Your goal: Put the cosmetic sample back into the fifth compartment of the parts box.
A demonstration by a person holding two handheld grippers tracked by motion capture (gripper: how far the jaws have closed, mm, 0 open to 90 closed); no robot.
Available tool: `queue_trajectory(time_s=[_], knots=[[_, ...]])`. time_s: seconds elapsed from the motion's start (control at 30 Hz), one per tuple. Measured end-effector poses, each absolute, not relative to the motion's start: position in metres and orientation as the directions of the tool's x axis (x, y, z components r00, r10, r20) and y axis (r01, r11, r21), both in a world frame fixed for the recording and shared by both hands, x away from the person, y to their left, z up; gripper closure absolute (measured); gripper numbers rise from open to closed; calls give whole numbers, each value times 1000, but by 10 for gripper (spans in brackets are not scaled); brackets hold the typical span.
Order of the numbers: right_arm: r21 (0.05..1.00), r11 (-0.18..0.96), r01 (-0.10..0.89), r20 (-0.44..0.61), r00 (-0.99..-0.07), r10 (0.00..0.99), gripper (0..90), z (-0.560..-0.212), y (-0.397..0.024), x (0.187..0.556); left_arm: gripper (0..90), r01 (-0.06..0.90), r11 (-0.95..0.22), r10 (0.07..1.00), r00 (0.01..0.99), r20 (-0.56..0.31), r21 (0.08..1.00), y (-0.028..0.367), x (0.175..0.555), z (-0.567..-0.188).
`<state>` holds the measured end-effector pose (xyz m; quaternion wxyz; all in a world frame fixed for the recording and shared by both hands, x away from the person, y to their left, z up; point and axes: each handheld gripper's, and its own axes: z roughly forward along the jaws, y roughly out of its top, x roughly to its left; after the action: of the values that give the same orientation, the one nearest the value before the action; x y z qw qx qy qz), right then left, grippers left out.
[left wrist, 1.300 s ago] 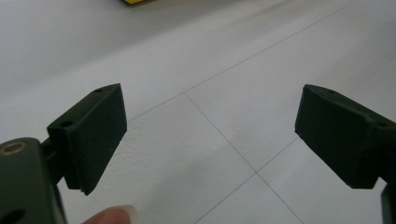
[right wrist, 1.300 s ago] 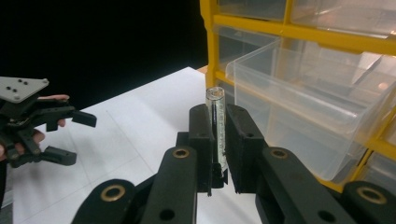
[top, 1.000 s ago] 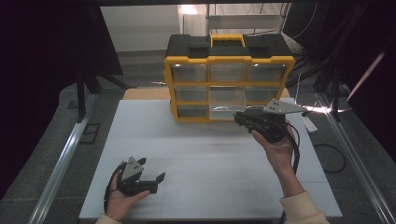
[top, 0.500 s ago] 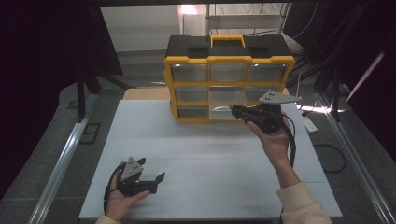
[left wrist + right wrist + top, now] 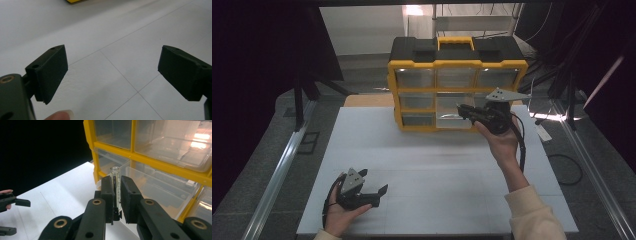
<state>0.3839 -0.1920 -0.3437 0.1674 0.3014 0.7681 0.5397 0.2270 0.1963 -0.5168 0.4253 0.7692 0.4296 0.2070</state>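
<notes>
A small clear glass vial (image 5: pixel 115 185), a slim cylinder with an open round rim, is pinched between the jaws of the right tongs (image 5: pixel 116 195), which are clenched on it. There is one vial, two tongs and one yellow-and-black drawer cabinet (image 5: pixel 457 82) with three rows of three clear drawers. In the right gripper view the vial's long axis runs along the jaws, its rim toward 12 o'clock, poking just past the tips, close before an opened middle drawer (image 5: pixel 160 192). In the high view the right tongs (image 5: pixel 464 111) sit at 1 o'clock on the white bench (image 5: pixel 437 165), tips pointing toward 9 o'clock at the cabinet front. The left tongs (image 5: pixel 379 192) rest at 7 o'clock, jaws spread wide and empty.
</notes>
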Motion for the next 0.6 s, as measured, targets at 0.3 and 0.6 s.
queue_trajectory(time_s=[0.3, 0.6], knots=[[928, 225, 296, 80, -750, 657, 813, -343, -191, 396, 95, 485, -269, 838, 544, -47, 832, 197, 227, -517], [923, 211, 321, 95, -723, 684, 813, -341, -194, 411, 95, 485, -269, 838, 544, -46, 832, 197, 227, -517]])
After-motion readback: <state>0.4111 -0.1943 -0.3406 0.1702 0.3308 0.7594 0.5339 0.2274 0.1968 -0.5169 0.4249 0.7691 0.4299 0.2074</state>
